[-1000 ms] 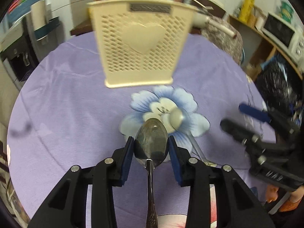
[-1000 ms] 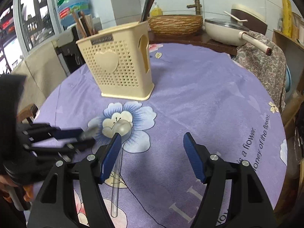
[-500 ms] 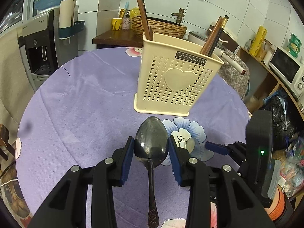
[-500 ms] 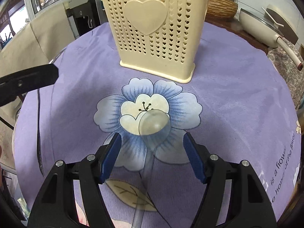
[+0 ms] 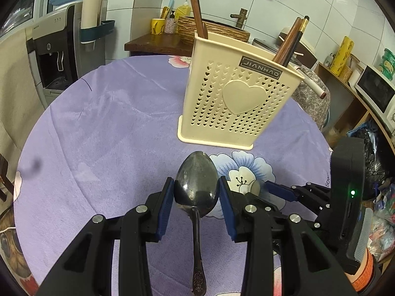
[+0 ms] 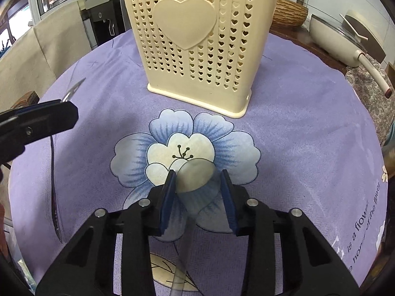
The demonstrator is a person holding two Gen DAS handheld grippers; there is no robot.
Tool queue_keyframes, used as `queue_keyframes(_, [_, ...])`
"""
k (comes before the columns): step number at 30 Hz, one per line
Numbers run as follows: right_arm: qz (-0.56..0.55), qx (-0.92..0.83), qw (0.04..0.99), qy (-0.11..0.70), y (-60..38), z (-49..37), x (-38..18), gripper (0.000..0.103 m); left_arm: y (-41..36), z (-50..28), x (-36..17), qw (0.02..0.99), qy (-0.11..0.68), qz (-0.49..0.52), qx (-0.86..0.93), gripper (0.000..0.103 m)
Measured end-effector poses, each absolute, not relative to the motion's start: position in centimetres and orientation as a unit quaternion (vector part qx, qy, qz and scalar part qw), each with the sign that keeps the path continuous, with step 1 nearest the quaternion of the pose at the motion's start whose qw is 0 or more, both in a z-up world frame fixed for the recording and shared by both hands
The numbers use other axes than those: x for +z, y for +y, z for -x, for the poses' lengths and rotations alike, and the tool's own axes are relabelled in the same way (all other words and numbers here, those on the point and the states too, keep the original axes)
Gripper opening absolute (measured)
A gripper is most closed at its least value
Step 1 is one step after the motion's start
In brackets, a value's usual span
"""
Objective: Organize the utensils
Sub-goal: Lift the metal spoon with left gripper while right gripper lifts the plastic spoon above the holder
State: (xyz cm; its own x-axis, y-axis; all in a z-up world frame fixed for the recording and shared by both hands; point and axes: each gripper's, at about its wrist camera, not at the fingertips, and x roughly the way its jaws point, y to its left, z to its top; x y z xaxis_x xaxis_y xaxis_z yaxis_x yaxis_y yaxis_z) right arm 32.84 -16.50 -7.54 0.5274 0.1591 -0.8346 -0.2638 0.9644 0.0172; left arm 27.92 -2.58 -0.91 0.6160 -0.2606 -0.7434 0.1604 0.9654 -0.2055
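Utensils: metal spoon (image 5: 196, 185) is clamped by its bowl in the left gripper (image 5: 196, 197), raised above the purple tablecloth (image 5: 111, 128). Right gripper (image 6: 198, 192) jaws are closing around the clear plastic spoon (image 6: 195, 177) lying on the flower print. Grip should be confirmed firm before lifting; both spoons are best lowered handle-first into the cream holder (image 6: 197, 37), clear of the chopsticks (image 5: 290, 42).

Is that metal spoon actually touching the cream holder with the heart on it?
Apart. The left wrist view shows bare purple cloth between the metal spoon bowl's tip and the cream holder base.
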Motion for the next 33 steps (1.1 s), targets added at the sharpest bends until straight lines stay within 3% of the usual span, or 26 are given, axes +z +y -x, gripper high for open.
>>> queue_keyframes(33, [-0.017, 0.119, 0.912, 0.391, -20.1, -30.0, -1.3, 0.037, -2.7, -28.2, -0.2, 0.91, 0.388, 0.091, -0.116, 0.036])
